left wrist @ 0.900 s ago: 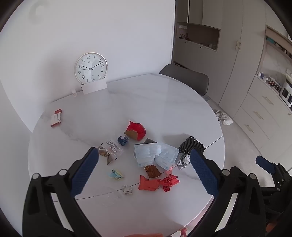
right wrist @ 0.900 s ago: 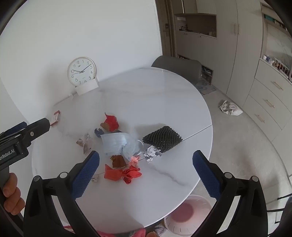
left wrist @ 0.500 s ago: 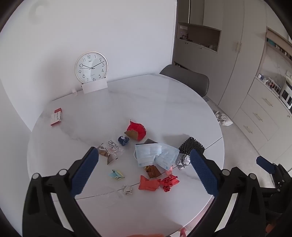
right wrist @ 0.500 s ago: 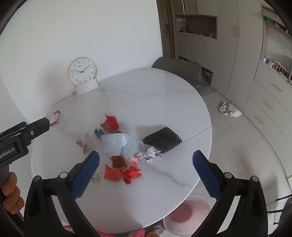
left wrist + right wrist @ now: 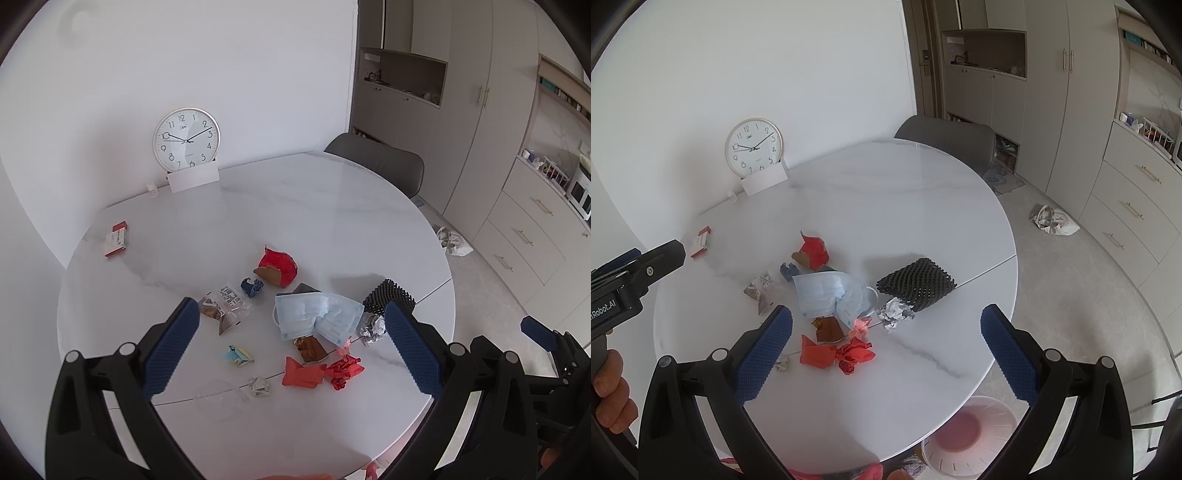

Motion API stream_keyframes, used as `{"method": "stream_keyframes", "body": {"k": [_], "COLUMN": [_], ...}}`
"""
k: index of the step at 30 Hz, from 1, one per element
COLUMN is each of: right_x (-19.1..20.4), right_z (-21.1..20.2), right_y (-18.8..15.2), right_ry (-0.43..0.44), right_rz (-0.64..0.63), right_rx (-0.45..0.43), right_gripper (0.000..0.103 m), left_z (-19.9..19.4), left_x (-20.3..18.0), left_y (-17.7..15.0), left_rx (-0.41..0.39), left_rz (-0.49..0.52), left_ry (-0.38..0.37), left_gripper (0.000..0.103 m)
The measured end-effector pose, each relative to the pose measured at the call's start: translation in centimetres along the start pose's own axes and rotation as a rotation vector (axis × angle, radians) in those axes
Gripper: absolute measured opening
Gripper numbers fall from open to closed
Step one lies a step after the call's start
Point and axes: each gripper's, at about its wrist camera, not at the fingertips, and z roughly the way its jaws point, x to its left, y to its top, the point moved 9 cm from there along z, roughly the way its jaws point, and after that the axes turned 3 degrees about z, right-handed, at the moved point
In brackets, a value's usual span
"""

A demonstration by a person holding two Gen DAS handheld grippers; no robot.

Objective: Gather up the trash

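Observation:
Trash lies in the middle of a round white marble table (image 5: pixel 332 206): blue face masks (image 5: pixel 316 315) (image 5: pixel 831 293), red crumpled paper (image 5: pixel 321 371) (image 5: pixel 834 354), a red wrapper (image 5: pixel 279 266), a clear snack bag (image 5: pixel 225 306), a foil ball (image 5: pixel 371 326) (image 5: pixel 895 312) and a black mesh pad (image 5: pixel 916 284). My left gripper (image 5: pixel 291 350) is open and empty, held above the pile. My right gripper (image 5: pixel 886 354) is open and empty, above the table's near edge. A white bin (image 5: pixel 967 435) stands on the floor below the table.
A wall clock (image 5: pixel 186 140) leans at the table's back, a red-white small box (image 5: pixel 116 238) lies at the left. A grey chair (image 5: pixel 380 162) stands behind the table. A crumpled bag (image 5: pixel 1052 221) lies on the floor by the cabinets (image 5: pixel 1137 206).

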Motion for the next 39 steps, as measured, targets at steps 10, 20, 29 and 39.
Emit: {"method": "stream_keyframes", "body": {"k": [10, 20, 29, 39], "right_x": [-0.35, -0.38, -0.35, -0.27], "right_z": [-0.26, -0.38, -0.4, -0.53], "right_y": [-0.02, 0.07, 0.05, 0.21], "right_ry": [0.0, 0.0, 0.002, 0.003], "right_rz": [0.004, 0.003, 0.004, -0.002], "right_rx": [-0.006, -0.008, -0.008, -0.011], "right_gripper": [0.101, 0.101, 0.101, 0.101], "left_z": [-0.15, -0.35, -0.3, -0.38], "left_x": [0.03, 0.48, 0.61, 0.89], "left_y": [0.08, 0.03, -0.06, -0.06], "left_rx": [-0.001, 0.001, 0.001, 0.002], "left_rz": [-0.001, -0.01, -0.011, -0.015], "left_ry": [0.0, 0.001, 0.004, 0.01], "left_gripper": [0.096, 0.096, 0.096, 0.096]}}
